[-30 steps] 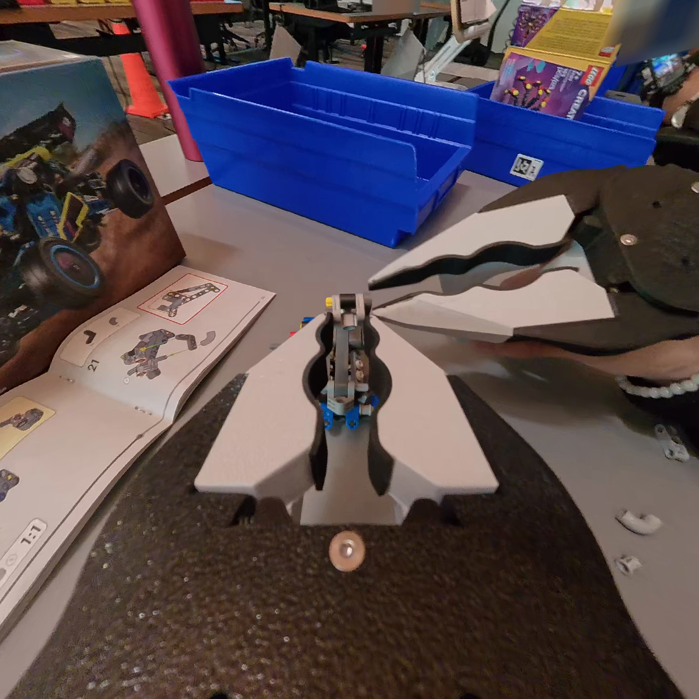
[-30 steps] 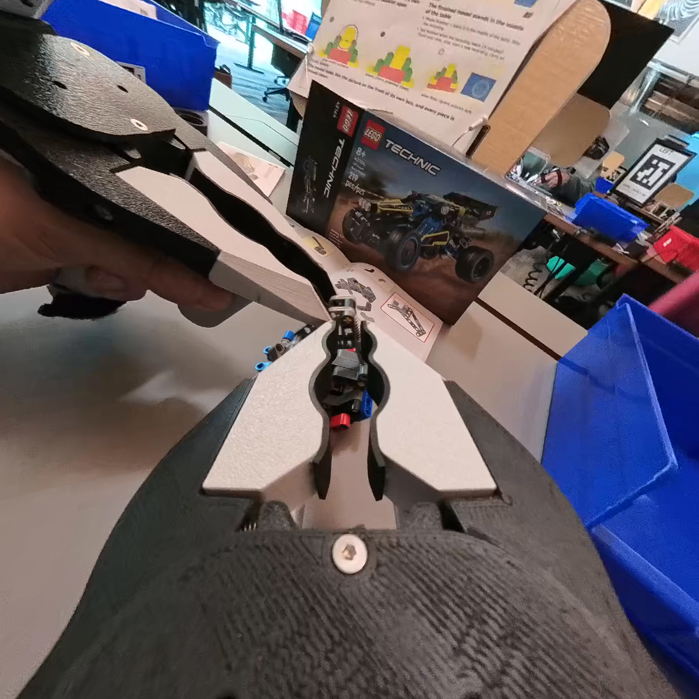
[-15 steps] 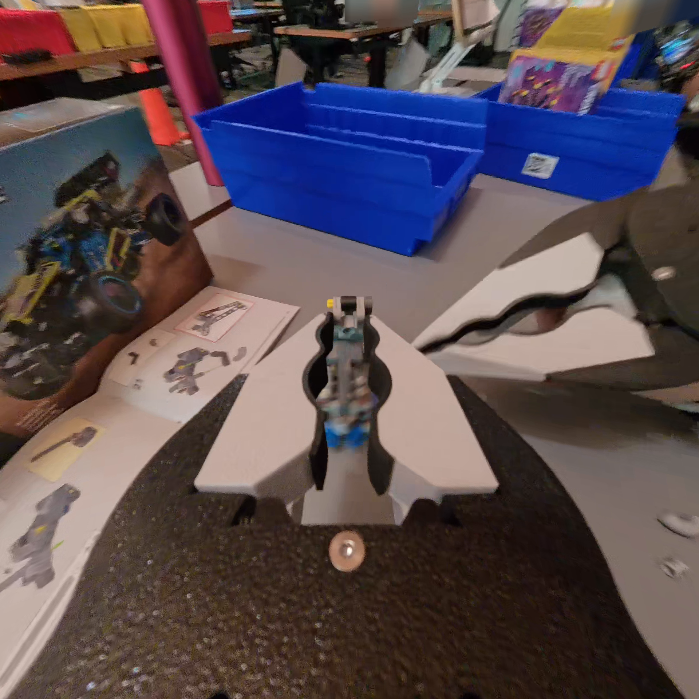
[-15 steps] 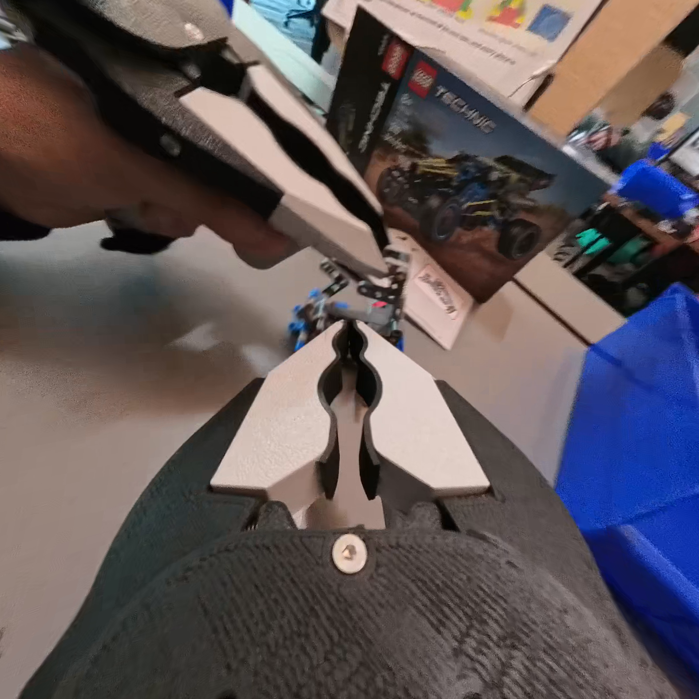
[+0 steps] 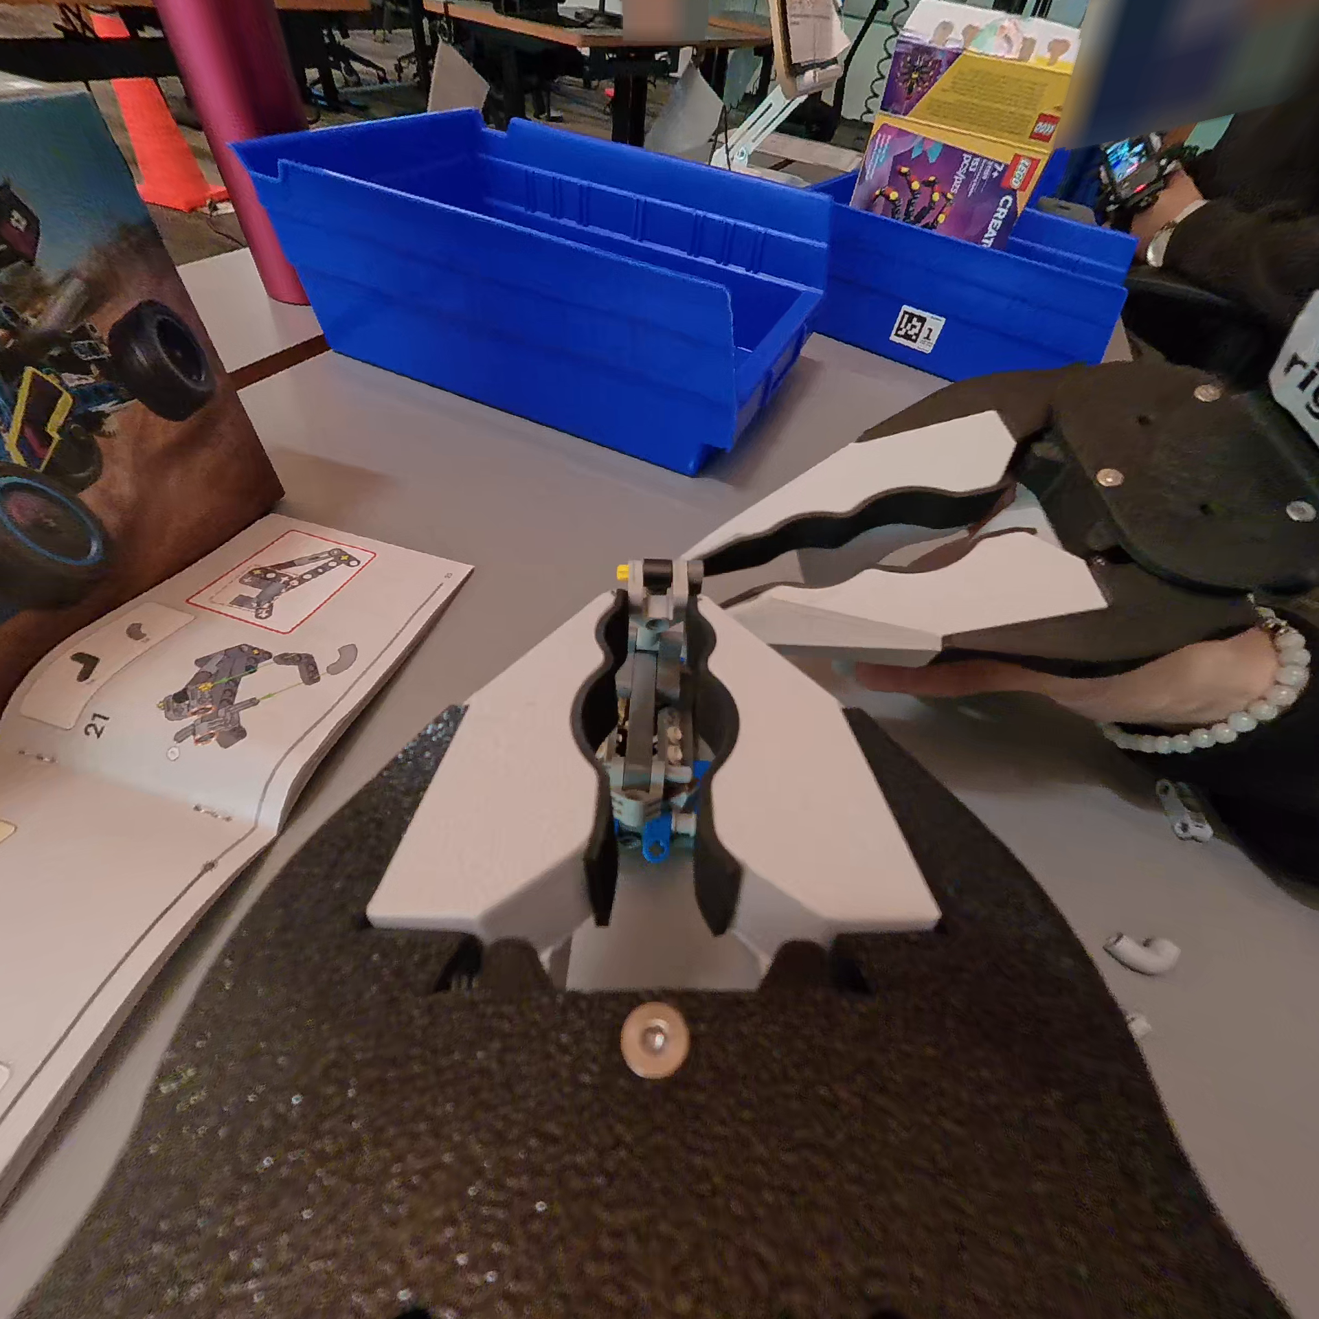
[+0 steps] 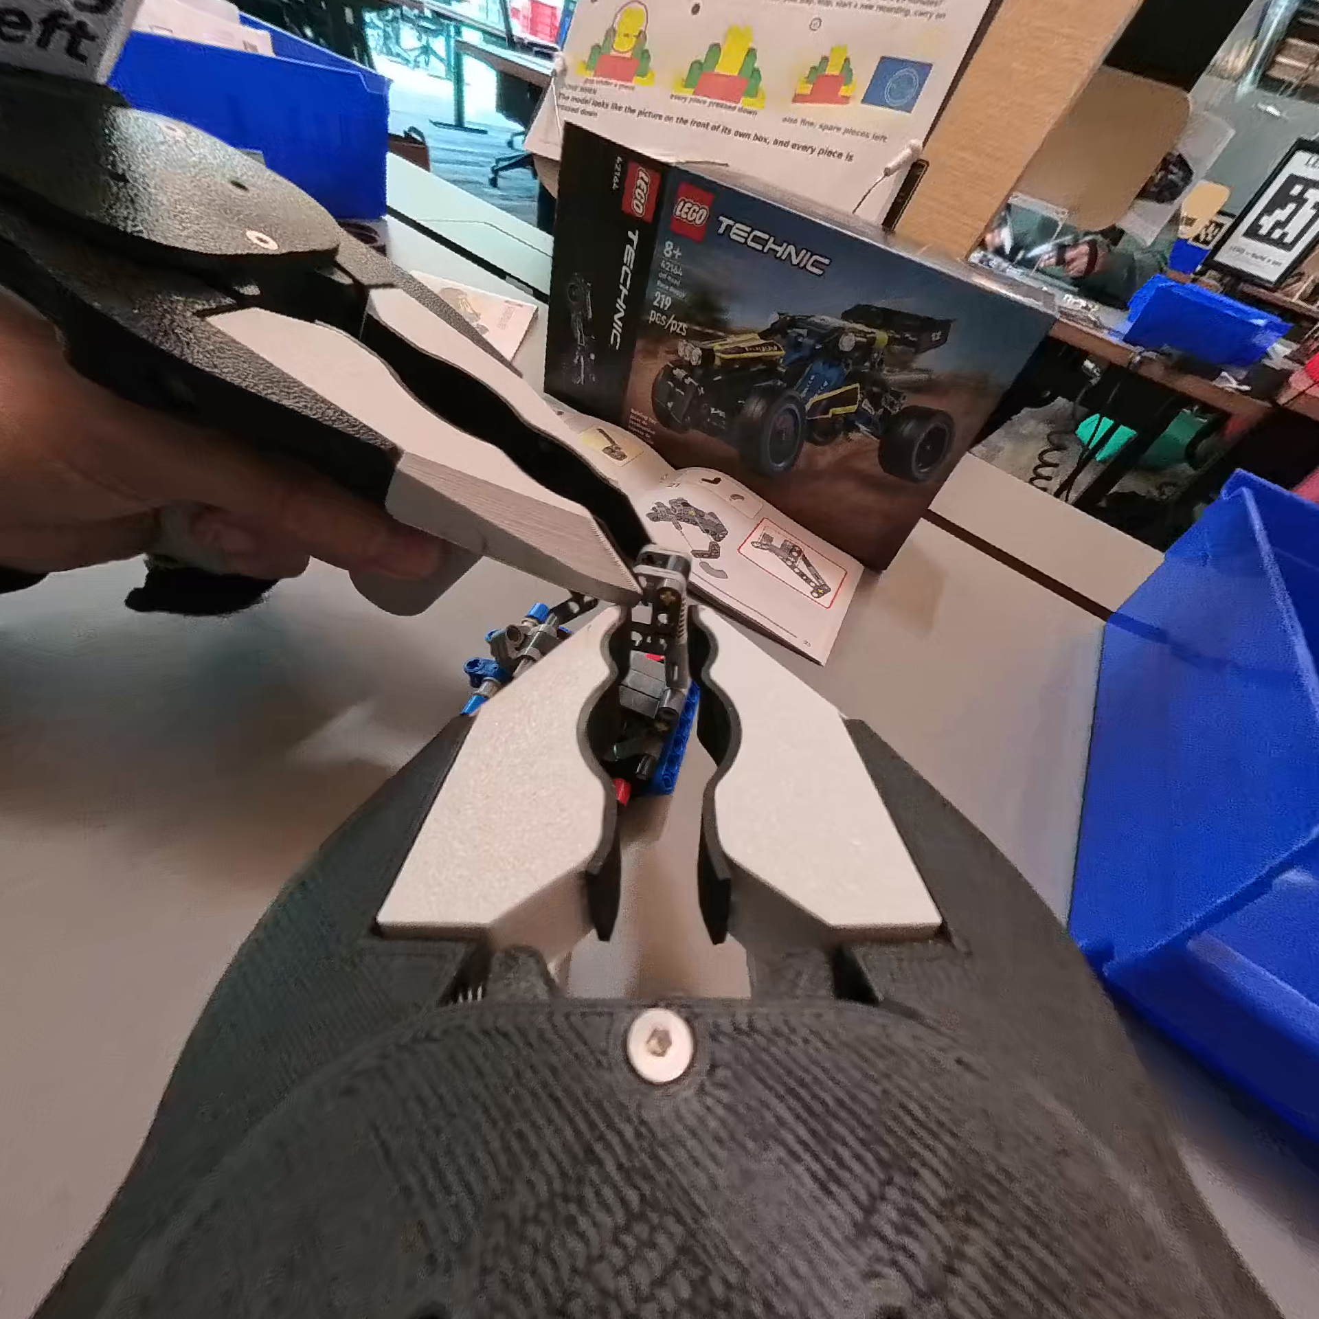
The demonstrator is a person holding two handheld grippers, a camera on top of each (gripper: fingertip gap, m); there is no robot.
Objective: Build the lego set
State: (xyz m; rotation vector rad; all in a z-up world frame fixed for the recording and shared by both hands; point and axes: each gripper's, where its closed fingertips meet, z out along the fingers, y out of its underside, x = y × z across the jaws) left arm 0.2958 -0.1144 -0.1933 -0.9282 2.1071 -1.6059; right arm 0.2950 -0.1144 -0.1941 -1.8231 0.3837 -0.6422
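Observation:
A small brick assembly [image 5: 653,714] of grey, black and blue parts lies between the fingers of my left gripper [image 5: 657,607], which is shut on it. Its grey and black top end with a yellow pin sticks out past the tips. My right gripper [image 5: 714,585] comes in from the right with its tips at that top end. In the right wrist view the same assembly [image 6: 660,621] stands between the tips of my right gripper [image 6: 657,614], and both pads appear to touch it. The left gripper [image 6: 628,585] meets it from the left, above the grey table [image 5: 499,485].
An open instruction booklet [image 5: 214,678] lies at the left, with a toy car box [image 5: 93,400] standing behind it. A blue bin [image 5: 535,321] and a second blue bin [image 5: 963,300] holding a box stand at the back. Small white parts [image 5: 1142,953] lie at the right. The tips of both grippers are at nearly the same place.
Half a second ago my right gripper was drawn back from the assembly with its fingers shut on nothing. Now its fingers are apart and around the assembly's top end again. My left gripper kept its hold throughout.

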